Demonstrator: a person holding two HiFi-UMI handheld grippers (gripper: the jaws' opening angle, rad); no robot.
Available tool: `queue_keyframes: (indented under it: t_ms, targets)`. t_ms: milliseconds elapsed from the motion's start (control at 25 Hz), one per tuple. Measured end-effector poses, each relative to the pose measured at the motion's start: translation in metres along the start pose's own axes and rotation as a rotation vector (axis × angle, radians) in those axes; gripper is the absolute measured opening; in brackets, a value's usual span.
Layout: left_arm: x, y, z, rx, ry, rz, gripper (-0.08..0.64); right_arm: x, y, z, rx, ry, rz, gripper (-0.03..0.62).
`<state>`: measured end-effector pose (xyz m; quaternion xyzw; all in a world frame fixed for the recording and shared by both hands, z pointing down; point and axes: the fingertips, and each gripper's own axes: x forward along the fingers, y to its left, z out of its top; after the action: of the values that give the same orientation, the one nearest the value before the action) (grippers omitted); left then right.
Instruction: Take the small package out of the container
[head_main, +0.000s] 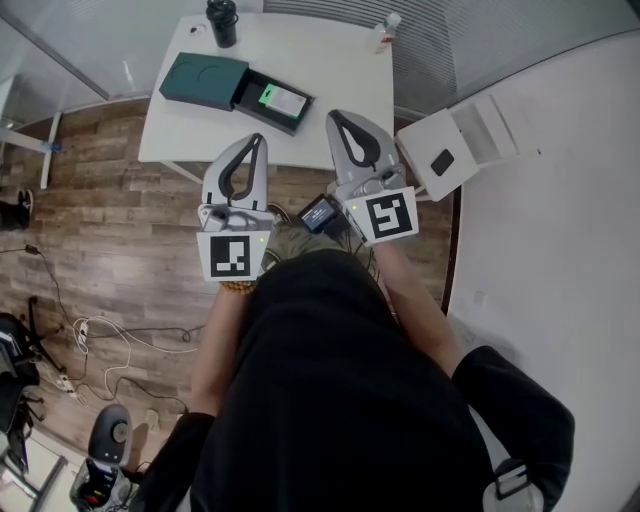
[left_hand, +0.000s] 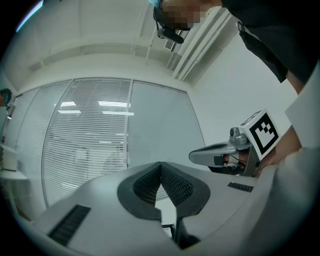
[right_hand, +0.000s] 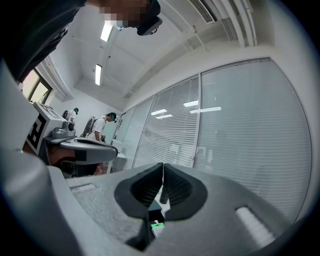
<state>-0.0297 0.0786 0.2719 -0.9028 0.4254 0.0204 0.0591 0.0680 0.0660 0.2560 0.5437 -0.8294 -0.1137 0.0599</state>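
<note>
On the white table (head_main: 335, 70) lies a dark green container lid (head_main: 203, 80), and beside it an open black tray (head_main: 252, 92) holding the small package (head_main: 283, 100) with a green label. Both grippers are held up in front of the person's chest, short of the table's near edge. My left gripper (head_main: 259, 140) (left_hand: 160, 164) is shut with nothing in it. My right gripper (head_main: 338, 118) (right_hand: 162, 165) is shut and empty too. In the right gripper view the green label (right_hand: 157, 226) peeks out below the closed jaws.
A black bottle (head_main: 222, 22) and a small white bottle (head_main: 386, 32) stand at the table's far edge. An open white box (head_main: 455, 150) sits to the right. Cables (head_main: 100, 340) lie on the wood floor at left. A person (right_hand: 102, 125) stands far back.
</note>
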Motion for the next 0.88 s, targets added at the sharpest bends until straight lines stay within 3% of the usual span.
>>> queue_keyframes:
  t_ms: [480,880]
  targets:
    - [0.023,0.009,-0.003,0.010,-0.012,-0.002,0.006,0.021,-0.025,-0.023,0.008,0.034,-0.002,0.002]
    - [0.034,0.019,-0.023,0.008,0.037,0.008,0.006,0.049,-0.040,-0.047,0.029,0.059,0.010,0.002]
